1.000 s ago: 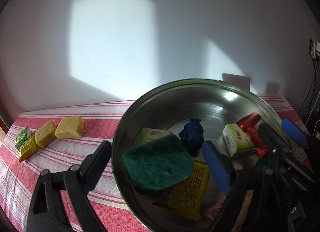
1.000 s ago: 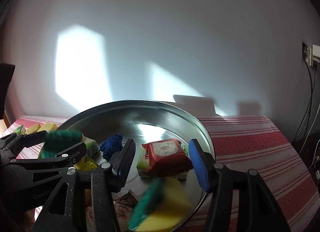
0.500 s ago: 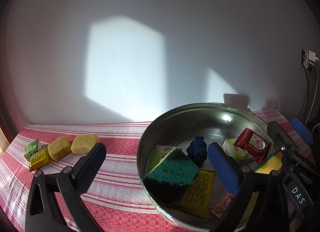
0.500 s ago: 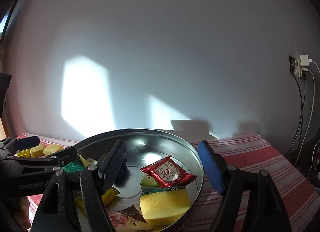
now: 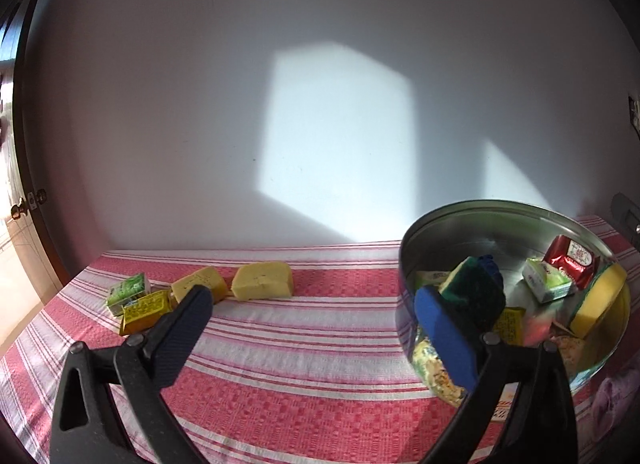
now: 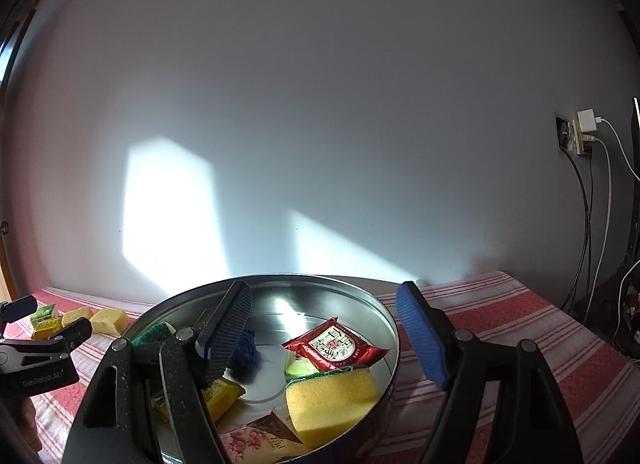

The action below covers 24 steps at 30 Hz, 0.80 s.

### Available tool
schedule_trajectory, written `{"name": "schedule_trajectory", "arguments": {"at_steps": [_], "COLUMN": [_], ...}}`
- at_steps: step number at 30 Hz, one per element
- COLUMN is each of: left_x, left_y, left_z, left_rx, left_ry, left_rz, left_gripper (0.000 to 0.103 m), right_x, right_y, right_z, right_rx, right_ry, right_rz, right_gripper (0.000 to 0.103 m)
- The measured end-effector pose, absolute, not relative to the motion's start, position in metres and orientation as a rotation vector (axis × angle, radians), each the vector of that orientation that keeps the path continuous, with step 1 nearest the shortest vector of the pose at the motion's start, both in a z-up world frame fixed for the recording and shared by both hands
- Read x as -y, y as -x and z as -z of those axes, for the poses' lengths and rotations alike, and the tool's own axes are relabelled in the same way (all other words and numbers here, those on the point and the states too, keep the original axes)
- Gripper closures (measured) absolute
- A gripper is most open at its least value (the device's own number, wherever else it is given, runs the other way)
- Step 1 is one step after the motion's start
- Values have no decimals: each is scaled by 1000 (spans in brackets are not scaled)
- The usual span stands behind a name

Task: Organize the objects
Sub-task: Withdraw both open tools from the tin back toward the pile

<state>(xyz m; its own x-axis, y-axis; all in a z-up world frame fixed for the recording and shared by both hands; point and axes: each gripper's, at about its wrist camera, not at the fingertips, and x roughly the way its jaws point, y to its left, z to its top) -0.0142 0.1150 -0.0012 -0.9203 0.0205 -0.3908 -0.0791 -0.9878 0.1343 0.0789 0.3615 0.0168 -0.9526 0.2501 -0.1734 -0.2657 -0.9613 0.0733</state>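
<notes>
Left wrist view: the left tool hangs wide open and empty over a tabletop covered in red-and-white striped cloth. Near the tabletop's far left corner lie two yellow sponge blocks, a green packet and a yellow packet, close together in a loose row. Toward the right edge stands a round metal tin, holding a green-faced sponge, a blue cloth wad, a white-green carton, a red snack packet and a yellow sponge leaning against its right wall.

Right wrist view: the right tool has just been opening; its jaws stand apart with nothing pressed between them, one finger over the tin's inside, the other outside its right rim. Inside lie the red snack packet, the yellow sponge, the blue cloth wad, a yellow wrapper and a pink packet. The left tool shows at the left edge, jaws apart, in front of the sponge blocks.
</notes>
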Motion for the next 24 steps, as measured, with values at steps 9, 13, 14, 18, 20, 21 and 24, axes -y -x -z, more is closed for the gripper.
{"name": "schedule_trajectory", "arguments": {"at_steps": [9,13,14,18,20,21,24], "left_x": [-80,-66,-63,-48,-41,-37,-22], "left_y": [21,26,27,34,37,38,43], "left_z": [9,12,12,15,16,17,18], "left_rx": [-216,-180,-175,-180,-181,-178,-168], "left_ry": [655,695,707,735,747,753,770], "left_rz": [-3038,-3045,-3043,-3061,-3072,-3077,-3094], "left_gripper": [1,1,1,1,1,1,1], "right_x": [-341,-326,-324,-308,-300,-295,-283], "right_y": [-85,-89,-88,-87,-84,-83,-79], "right_z": [-17,-18,-18,-17,-17,-17,-15], "right_rx": [-103,-89,-91,-88,-76,-75,-108], "right_ry": [235,237,241,266,282,290,305], "right_rz": [-2830,-2852,-2857,-2891,-2909,-2915,-2943], "right_gripper": [26,26,26,26,26,26,26]}}
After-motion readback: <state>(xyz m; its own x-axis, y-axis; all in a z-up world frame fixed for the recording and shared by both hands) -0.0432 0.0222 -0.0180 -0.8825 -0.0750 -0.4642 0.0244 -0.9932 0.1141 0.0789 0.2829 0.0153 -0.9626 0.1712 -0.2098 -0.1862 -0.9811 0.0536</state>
